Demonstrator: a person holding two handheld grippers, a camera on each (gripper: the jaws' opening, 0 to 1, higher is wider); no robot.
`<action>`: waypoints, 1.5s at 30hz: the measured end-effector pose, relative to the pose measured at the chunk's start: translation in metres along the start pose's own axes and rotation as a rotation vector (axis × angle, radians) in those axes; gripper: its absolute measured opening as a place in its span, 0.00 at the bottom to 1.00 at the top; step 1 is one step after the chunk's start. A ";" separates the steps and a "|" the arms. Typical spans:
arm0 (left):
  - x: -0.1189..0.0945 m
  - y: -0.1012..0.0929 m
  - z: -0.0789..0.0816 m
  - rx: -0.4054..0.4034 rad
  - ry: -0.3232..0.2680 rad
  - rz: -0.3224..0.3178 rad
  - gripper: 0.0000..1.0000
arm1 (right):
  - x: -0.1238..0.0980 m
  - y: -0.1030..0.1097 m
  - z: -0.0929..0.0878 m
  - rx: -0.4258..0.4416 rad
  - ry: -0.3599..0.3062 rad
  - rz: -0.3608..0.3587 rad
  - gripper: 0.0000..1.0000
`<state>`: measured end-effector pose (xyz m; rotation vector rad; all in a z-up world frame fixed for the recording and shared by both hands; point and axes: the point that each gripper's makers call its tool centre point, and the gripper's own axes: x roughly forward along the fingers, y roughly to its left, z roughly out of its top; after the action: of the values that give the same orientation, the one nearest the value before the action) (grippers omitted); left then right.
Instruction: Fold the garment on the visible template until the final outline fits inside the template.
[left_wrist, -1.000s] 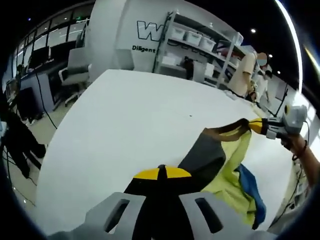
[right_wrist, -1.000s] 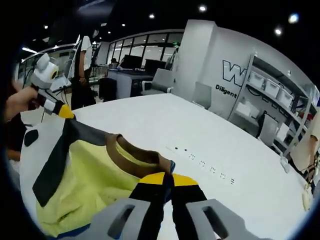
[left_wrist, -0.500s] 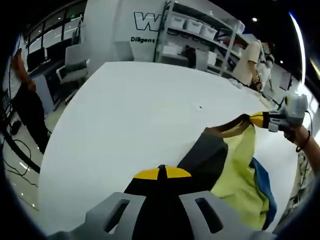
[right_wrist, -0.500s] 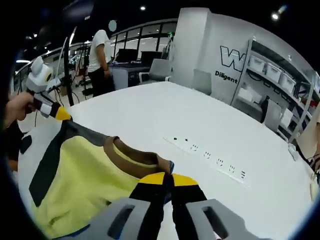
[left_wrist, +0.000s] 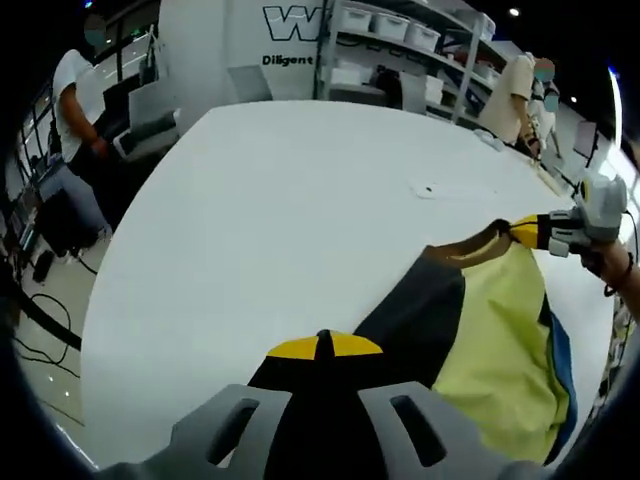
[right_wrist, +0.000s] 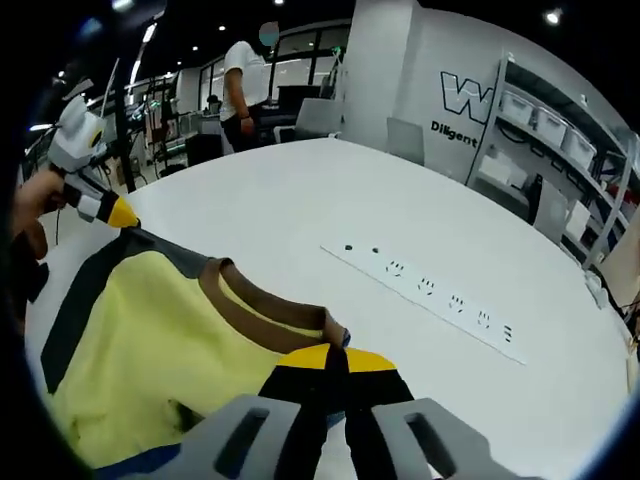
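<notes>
Left gripper view: the left claw (left_wrist: 320, 345) was clenched on the shirt (left_wrist: 500, 340), which hung stretched above the white worktop (left_wrist: 280, 210) toward the right claw (left_wrist: 522, 231).

Right gripper view: the right claw (right_wrist: 333, 360) gripped the shirt's collar edge. No template was visible; folding appeared not yet begun.

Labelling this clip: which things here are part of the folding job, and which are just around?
Job: garment, left gripper and right gripper, both shut on it, white table.
Around: power strip, shelves, office chair, bystanders.
</notes>
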<state>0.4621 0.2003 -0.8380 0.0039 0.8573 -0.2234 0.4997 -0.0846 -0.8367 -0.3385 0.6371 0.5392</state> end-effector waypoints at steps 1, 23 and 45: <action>-0.003 -0.001 -0.006 0.013 0.008 0.003 0.00 | 0.002 -0.001 -0.002 0.001 0.004 -0.001 0.00; 0.016 -0.004 -0.014 0.122 0.014 0.055 0.00 | 0.020 -0.005 -0.015 0.079 0.039 -0.048 0.00; -0.011 -0.002 0.017 0.100 -0.086 0.059 0.41 | 0.001 0.005 0.012 0.301 -0.068 0.010 0.41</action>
<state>0.4674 0.1985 -0.8183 0.1119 0.7582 -0.2091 0.5034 -0.0749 -0.8288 -0.0333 0.6435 0.4547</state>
